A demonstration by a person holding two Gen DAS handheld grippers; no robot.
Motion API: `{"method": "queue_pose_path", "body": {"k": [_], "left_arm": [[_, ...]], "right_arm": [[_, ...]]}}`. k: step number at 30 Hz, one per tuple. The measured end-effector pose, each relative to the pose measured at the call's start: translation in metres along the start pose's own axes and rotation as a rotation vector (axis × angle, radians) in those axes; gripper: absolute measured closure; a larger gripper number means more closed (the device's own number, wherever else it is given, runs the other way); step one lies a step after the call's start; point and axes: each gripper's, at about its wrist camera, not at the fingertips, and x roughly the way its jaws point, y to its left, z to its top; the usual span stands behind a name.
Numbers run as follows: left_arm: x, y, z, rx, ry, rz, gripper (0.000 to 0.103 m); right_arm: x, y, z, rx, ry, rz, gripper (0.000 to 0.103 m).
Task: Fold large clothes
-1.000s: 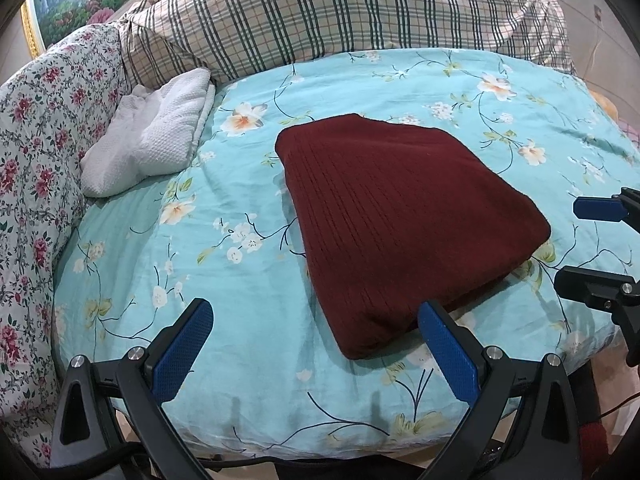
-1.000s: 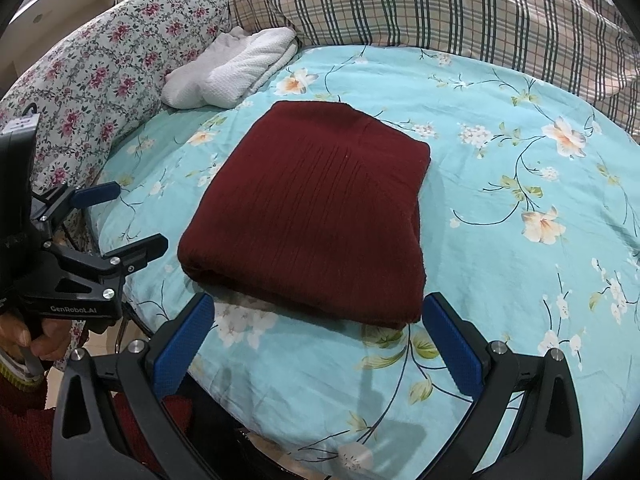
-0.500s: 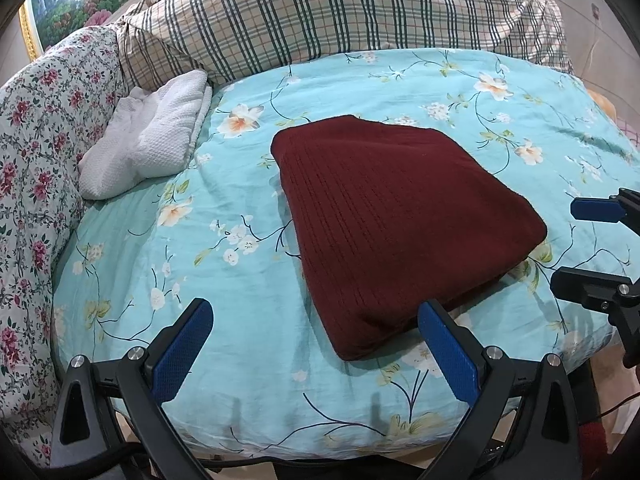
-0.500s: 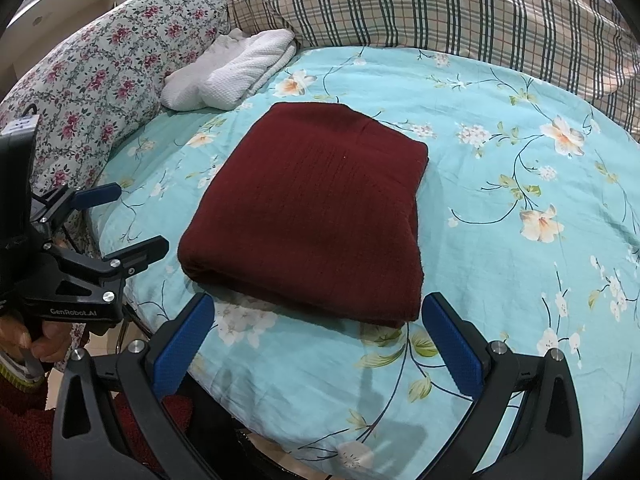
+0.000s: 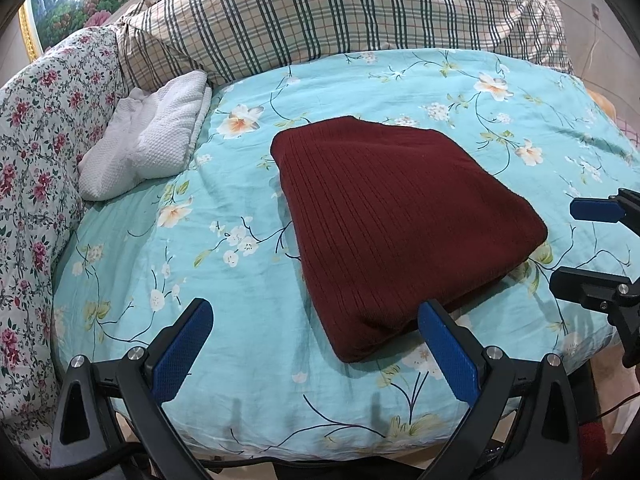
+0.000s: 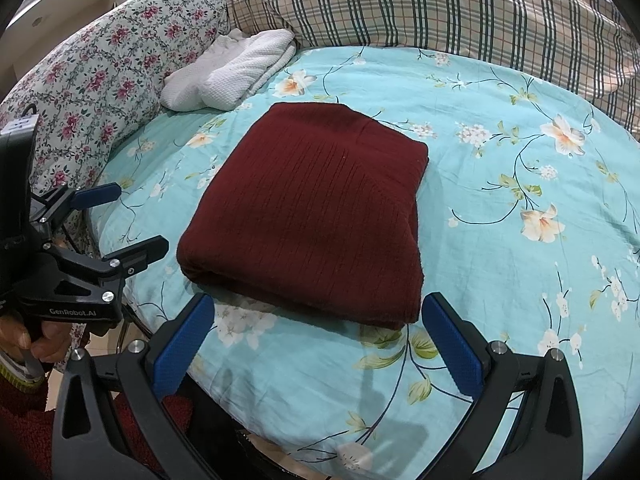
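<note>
Maroon sweater [image 5: 396, 224] lies folded into a thick rectangular stack on the turquoise floral bedsheet [image 5: 240, 288], near the bed's front edge, with both grippers held just short of it and touching nothing.

At the far left, a rose-print quilt [image 5: 36, 168] runs along the side of the bed. Beside it, a white waffle-knit cloth [image 5: 156, 144] rests bunched at the sheet's back-left corner, well apart from the sweater. A plaid blanket [image 5: 340, 12] is heaped across the back.

Left gripper [image 5: 316, 344] hovers at the front edge with its 2 blue-padded fingers spread wide and empty; the right-hand pad sits just in front of the sweater's near corner. In the right wrist view the same tool [image 6: 114, 220] shows at the left, jaws apart, gripped by a hand [image 6: 36, 336].

Right gripper [image 6: 320, 340] is likewise wide open and holds nothing, its pads flanking the sweater's near edge.
</note>
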Motion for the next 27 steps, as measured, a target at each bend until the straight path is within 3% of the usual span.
{"method": "queue_pose_path", "body": {"k": [27], "left_arm": [[0.018,0.008,0.022,-0.033,-0.01,0.0,0.0]], "right_arm": [[0.021,-0.013,0.017,0.048,0.008,0.023,0.0]]}}
